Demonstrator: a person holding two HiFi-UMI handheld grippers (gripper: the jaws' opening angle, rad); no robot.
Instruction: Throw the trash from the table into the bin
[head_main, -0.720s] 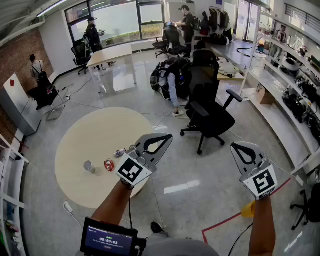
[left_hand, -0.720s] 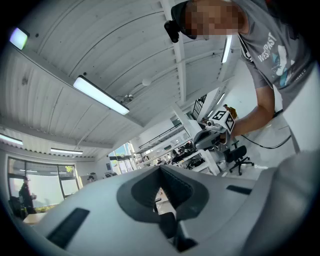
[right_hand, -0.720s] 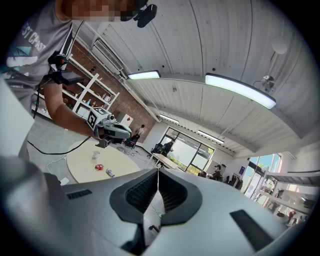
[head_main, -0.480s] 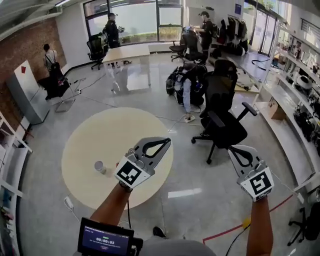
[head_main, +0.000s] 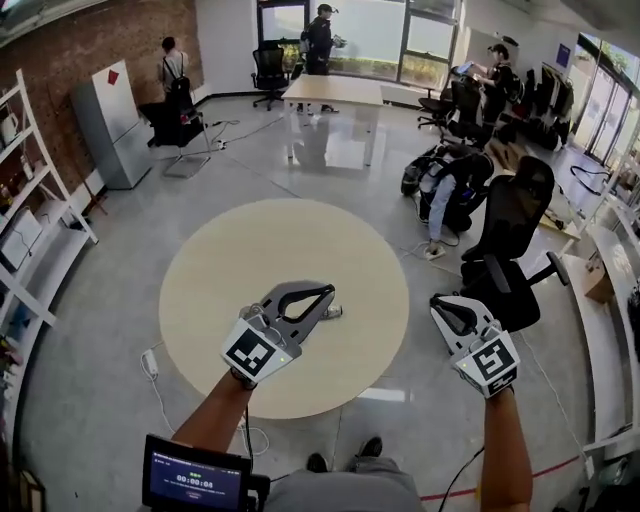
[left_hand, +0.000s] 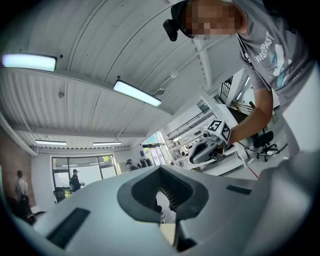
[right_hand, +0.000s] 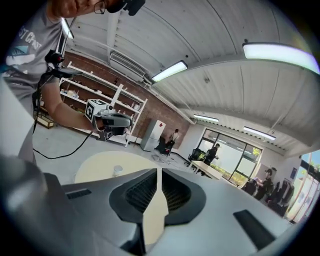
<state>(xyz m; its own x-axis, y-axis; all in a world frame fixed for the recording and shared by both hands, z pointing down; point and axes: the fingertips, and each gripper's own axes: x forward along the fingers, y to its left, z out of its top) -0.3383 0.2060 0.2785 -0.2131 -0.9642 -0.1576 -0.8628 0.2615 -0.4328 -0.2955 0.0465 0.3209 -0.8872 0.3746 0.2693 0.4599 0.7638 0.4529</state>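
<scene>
A round beige table (head_main: 250, 280) lies in the middle of the head view. My left gripper (head_main: 328, 291) hovers over its near right part, jaws shut and empty. A small silvery piece of trash (head_main: 331, 313) lies on the table just beside its tip. My right gripper (head_main: 437, 303) is shut and empty, above the floor to the right of the table. In the right gripper view a white cup (right_hand: 117, 171) stands on the table (right_hand: 100, 167) beyond the shut right gripper (right_hand: 159, 172), with the left gripper (right_hand: 114, 120) above it. No bin shows in any view.
A black office chair (head_main: 510, 250) stands right of the table, with bags and a crouching person (head_main: 450, 190) behind it. A grey cabinet (head_main: 110, 120) and white shelves (head_main: 30, 240) line the left wall. A power strip (head_main: 150, 362) lies on the floor.
The head view has swung so that the table now sits in the centre. The cup and red trash seen earlier are now hidden behind my left gripper. Both grippers stay shut.
</scene>
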